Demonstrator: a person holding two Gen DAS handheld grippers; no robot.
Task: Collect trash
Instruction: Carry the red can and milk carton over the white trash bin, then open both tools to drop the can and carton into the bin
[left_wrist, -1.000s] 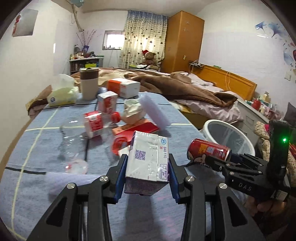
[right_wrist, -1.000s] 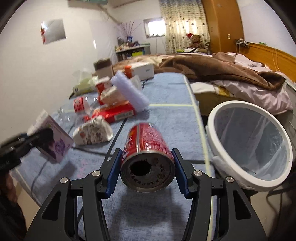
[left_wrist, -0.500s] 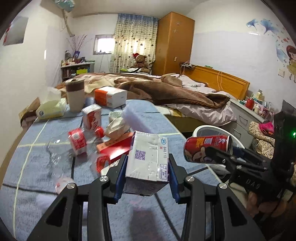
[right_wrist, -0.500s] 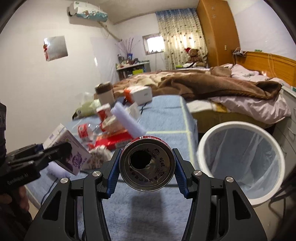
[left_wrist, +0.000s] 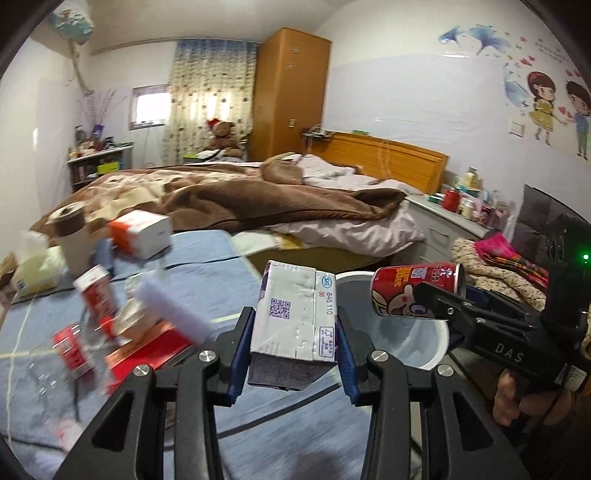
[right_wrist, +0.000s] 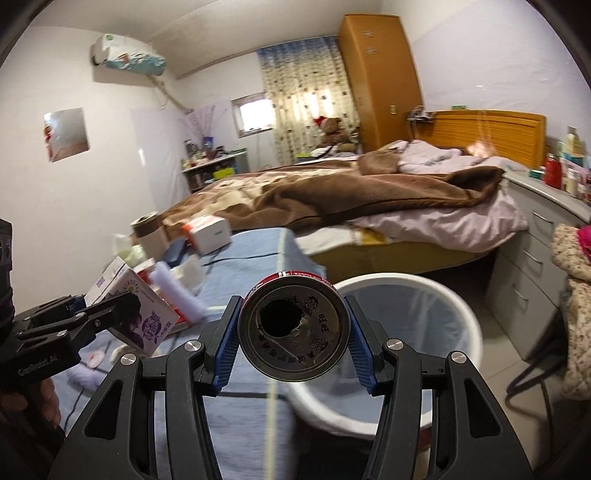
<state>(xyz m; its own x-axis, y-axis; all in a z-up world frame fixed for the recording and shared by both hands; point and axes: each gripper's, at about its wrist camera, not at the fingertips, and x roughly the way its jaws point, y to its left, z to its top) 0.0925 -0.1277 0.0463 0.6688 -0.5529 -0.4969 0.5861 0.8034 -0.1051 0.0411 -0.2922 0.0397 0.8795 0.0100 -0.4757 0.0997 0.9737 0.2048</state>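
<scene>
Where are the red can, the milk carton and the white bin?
red can (right_wrist: 293, 334): right wrist view, on its opened end.
milk carton (left_wrist: 295, 317): left wrist view, on its printed side.
white bin (right_wrist: 469, 317): right wrist view, on its rim.

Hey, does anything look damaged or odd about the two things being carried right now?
Yes. The red can in the right gripper has a ragged hole torn in its end. The milk carton in the left gripper looks intact.

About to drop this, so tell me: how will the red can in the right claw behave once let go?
The red can has an open top, so it is probably empty and light. Its round body would likely roll if it lands on the blue table rather than in the white bin.
</scene>
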